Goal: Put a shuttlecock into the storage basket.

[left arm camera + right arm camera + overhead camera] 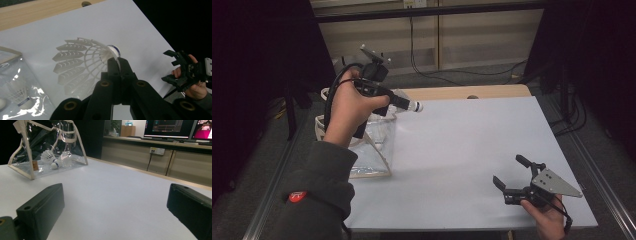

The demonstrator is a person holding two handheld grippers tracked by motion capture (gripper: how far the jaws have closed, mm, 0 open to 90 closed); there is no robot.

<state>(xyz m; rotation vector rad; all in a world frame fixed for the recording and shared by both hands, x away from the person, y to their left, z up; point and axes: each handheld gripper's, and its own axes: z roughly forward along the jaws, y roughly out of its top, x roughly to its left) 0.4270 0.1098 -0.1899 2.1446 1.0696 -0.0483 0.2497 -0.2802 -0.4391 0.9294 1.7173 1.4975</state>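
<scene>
A white plastic shuttlecock (80, 62) hangs above the white table (462, 140). My left gripper (117, 62) is shut on its skirt close to the cork. In the high view the left gripper (404, 103) is raised over the table's back left, with the shuttlecock's cork (417, 106) pointing right. Just below it stands a clear plastic bag (374, 145) with pale trim. The bag (50, 150) holds more shuttlecocks (53, 160). My right gripper (510, 171) rests low at the front right, open and empty. Its fingers (42, 207) stand wide apart.
A wooden strip (462, 92) runs along the table's back edge. Beyond it are cabinets, cables on the floor and monitors (170, 127). The right gripper (181, 71) and its hand appear past the table's edge in the left gripper view.
</scene>
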